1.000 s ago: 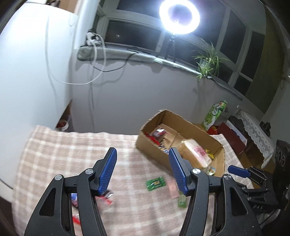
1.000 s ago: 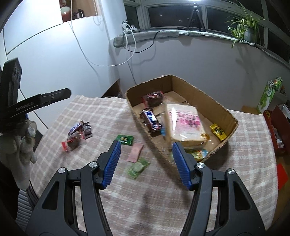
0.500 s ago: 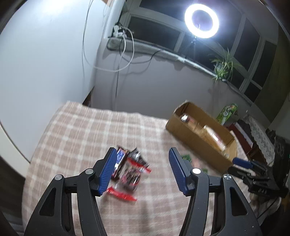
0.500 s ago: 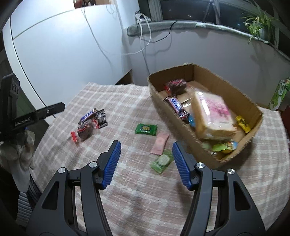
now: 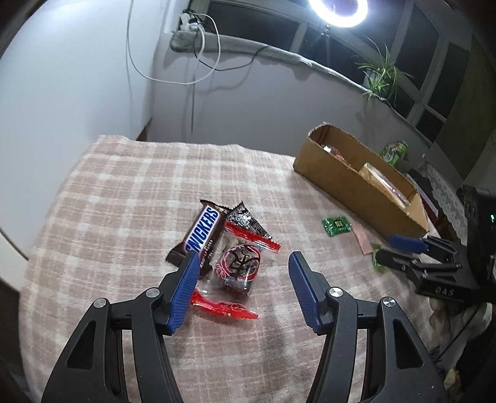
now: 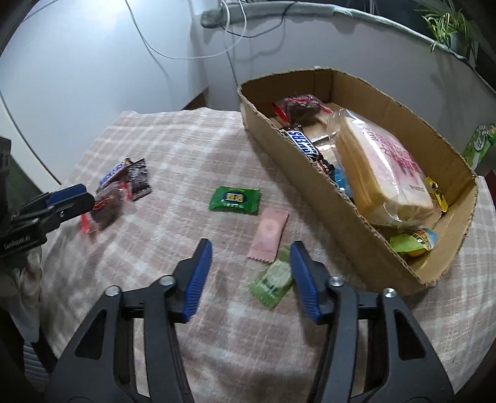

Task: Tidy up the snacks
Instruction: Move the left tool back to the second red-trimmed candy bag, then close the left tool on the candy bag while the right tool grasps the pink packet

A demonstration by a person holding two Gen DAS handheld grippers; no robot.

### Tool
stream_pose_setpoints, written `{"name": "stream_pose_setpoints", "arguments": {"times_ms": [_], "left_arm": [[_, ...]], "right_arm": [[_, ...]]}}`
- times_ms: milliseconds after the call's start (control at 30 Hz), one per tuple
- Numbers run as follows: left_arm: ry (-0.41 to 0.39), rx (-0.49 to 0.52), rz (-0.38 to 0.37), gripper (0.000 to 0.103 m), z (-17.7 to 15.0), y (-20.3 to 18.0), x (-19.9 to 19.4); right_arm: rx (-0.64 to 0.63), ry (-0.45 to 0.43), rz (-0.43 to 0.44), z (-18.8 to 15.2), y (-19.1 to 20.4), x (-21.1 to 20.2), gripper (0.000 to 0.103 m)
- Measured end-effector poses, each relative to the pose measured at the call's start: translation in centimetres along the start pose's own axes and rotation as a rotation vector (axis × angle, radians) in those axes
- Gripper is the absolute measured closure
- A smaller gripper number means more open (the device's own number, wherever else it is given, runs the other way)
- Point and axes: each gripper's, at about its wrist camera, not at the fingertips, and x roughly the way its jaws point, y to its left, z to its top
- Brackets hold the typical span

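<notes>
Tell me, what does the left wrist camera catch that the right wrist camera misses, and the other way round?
Only the left wrist view shows the ring light. Only the right wrist view looks down into the cardboard box, showing the bread loaf inside. Both show the checked cloth, the loose Snickers bar, the green packet, the pink sachet and the potted plant.

A home room: checked blanket (image 5: 130, 192) over the table, potted plant (image 5: 379, 79) on the windowsill, ring light (image 5: 338, 12).
</notes>
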Motion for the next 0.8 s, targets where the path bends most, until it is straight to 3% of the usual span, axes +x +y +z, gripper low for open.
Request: {"name": "stream_pose_setpoints", "arguments": {"times_ms": [233, 300, 567, 733, 800], "left_arm": [[0.010, -0.004, -0.017, 0.047, 0.0, 0.5, 1.3], [0.011, -0.002, -0.019, 0.047, 0.0, 0.6, 1.6], [0.025, 0.026, -0.016, 0.047, 0.1, 0.6, 2.4], [0.037, 0.051, -0.007, 0.047, 0.1, 0.4, 3.1], [0.041, 0.064, 0.003, 0.060, -0.1, 0.2, 3.3]], "right_arm": [[-0.011, 0.025, -0.038, 0.8, 0.5, 1.6, 0.052], [-0.017, 0.034, -0.046, 1.0, 0.8, 2.1, 0.062], [-0.024, 0.064, -0.098, 1.7, 1.0, 3.6, 0.064], [-0.042, 0.062, -0.104, 1.6, 1.1, 3.4, 0.082], [-0.039, 0.062, -0.098, 1.5, 1.0, 3.4, 0.082]]}}
